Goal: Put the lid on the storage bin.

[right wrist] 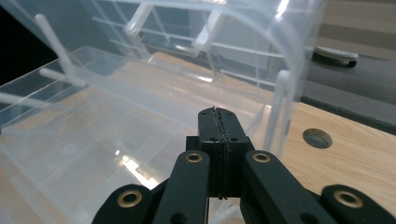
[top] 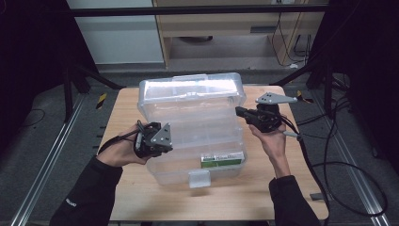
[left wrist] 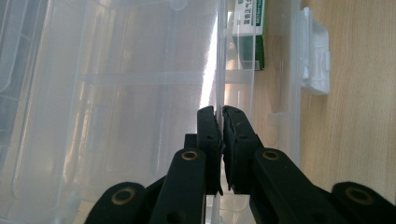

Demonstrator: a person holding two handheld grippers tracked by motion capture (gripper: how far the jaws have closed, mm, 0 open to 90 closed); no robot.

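1. Clear plastic organizer box [top: 193, 136] sits in the middle of the wooden table [top: 235, 197], one box in all, with its lid [top: 190, 89] raised at the far side.
2. Nearest the person, one white latch [top: 199, 178] hangs at the front wall of the box; in the left gripper view it shows at the box's outer edge [left wrist: 315, 58].
3. Just behind that wall, one green-and-white carton [top: 222, 158] lies in the front compartment, toward the right end; the left gripper view shows it too [left wrist: 250, 28].
4. Two hands come in from the near edge, each with one gripper.
5. Left gripper [top: 165, 143] is at the left end of the box; in its own view its jaws are pressed together on a thin clear wall of the box [left wrist: 217, 70], which runs up between the pads [left wrist: 208, 135].
6. Right gripper [top: 239, 111] is at the right side of the box, farther back and higher, near the raised lid. In its own view [right wrist: 218, 112] the jaws meet flat against each other with nothing between them, and the clear tray [right wrist: 116, 126] lies beyond their tips; whether they touch it I cannot tell.
7. One round hole [right wrist: 317, 138] shows in the tabletop beside the box in the right gripper view.
8. Farthest off, the lid's ribbed inside [right wrist: 196, 32] arches over the tray.
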